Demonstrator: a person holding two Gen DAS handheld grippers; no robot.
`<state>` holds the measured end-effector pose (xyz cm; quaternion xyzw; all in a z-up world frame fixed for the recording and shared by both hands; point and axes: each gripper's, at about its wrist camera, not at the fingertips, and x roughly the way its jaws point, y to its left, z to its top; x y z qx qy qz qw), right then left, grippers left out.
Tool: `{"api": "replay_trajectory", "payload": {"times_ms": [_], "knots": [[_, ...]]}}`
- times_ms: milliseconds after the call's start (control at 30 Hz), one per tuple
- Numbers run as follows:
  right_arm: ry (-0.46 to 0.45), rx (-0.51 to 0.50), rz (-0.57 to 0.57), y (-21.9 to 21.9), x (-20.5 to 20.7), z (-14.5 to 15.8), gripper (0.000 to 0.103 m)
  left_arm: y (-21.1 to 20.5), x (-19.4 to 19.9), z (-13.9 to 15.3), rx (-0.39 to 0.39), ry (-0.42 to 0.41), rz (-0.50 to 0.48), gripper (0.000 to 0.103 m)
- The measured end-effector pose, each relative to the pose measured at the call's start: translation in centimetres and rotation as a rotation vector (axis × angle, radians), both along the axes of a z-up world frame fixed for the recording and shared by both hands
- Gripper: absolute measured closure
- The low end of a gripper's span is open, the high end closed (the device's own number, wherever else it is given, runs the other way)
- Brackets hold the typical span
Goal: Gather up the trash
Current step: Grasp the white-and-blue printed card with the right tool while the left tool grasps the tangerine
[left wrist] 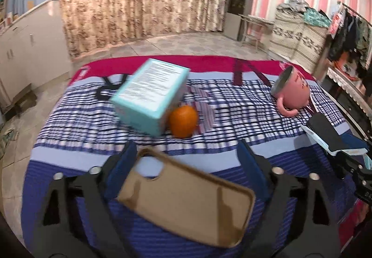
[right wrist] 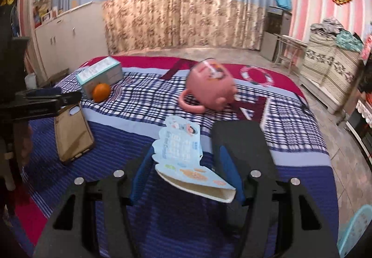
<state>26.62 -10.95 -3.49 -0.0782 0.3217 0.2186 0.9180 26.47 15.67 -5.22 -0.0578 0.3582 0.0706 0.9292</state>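
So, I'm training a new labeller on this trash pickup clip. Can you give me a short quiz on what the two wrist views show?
1. True or false: the pink mug stands upright on the checked blanket.
2. What lies right beside the teal box? A) an orange B) a banana C) a bottle
3. What is clamped in the right gripper?

Key
1. False: it lies on its side, with the handle low against the blanket.
2. A: the orange sits against the box's near corner.
3. The blue printed card, held between the two fingers and clear of the blanket.
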Motion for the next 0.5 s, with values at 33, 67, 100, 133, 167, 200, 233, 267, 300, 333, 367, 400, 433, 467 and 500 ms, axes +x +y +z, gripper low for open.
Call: {"api": "replay_trajectory", "payload": {"times_ms": [33, 67, 100, 133, 167, 200, 233, 267, 300, 333, 367, 400, 433, 467, 500], "knots": [[-0.001, 0.006, -0.007, -0.5, -0.1, 0.0, 0.044, -0.1, 0.8, -0.4, -0.004, 0.018, 0.0, 0.026], [-0.001, 0.008, -0.01, -0.8, -0.3, -0.2, 0.044, -0.3, 1.3, -0.7, -0.002, 0.035, 0.005, 0.028], [-0.002, 0.011, -0.015, -1.0, -0.3, -0.3, 0.044, -0.2, 1.9, -1.0, -0.004, 0.056, 0.01, 0.029], [-0.001, 0.015, -0.017, -1.2, -0.4, -0.4, 0.044, -0.2, 2.4, -1.4, -0.008, 0.073, 0.011, 0.029], [0.0, 0.021, -0.019, -1.3, -0.4, -0.6, 0.044, -0.1, 3.0, -1.7, -0.012, 0.089, 0.014, 0.029], [0.0, 0.027, -0.022, -1.7, -0.5, -0.6, 0.044, -0.1, 3.5, -2.0, -0.014, 0.101, 0.017, 0.03], [0.0, 0.035, -0.025, -2.1, -0.5, -0.8, 0.044, 0.0, 4.2, -2.2, -0.013, 0.116, 0.024, 0.034], [0.002, 0.041, -0.027, -2.2, -0.6, -0.9, 0.044, 0.0, 4.6, -2.4, -0.011, 0.124, 0.03, 0.038], [0.004, 0.049, -0.028, -2.4, -0.6, -1.0, 0.044, 0.2, 5.1, -2.6, -0.013, 0.14, 0.039, 0.038], [0.005, 0.057, -0.029, -2.6, -0.6, -1.2, 0.044, 0.3, 5.6, -2.8, -0.02, 0.148, 0.046, 0.038], [0.007, 0.063, -0.029, -2.7, -0.6, -1.3, 0.044, 0.4, 5.8, -2.9, -0.024, 0.153, 0.05, 0.039], [0.01, 0.067, -0.028, -2.8, -0.6, -1.4, 0.044, 0.4, 6.2, -3.0, -0.023, 0.162, 0.059, 0.04], [0.009, 0.069, -0.026, -2.8, -0.7, -1.5, 0.044, 0.6, 6.6, -3.2, -0.02, 0.17, 0.065, 0.044], [0.008, 0.07, -0.024, -2.9, -0.7, -1.5, 0.044, 0.5, 7.0, -3.5, -0.013, 0.179, 0.068, 0.053], [0.007, 0.071, -0.022, -3.0, -0.8, -1.5, 0.044, 0.5, 7.2, -3.7, -0.002, 0.183, 0.071, 0.058]]}}
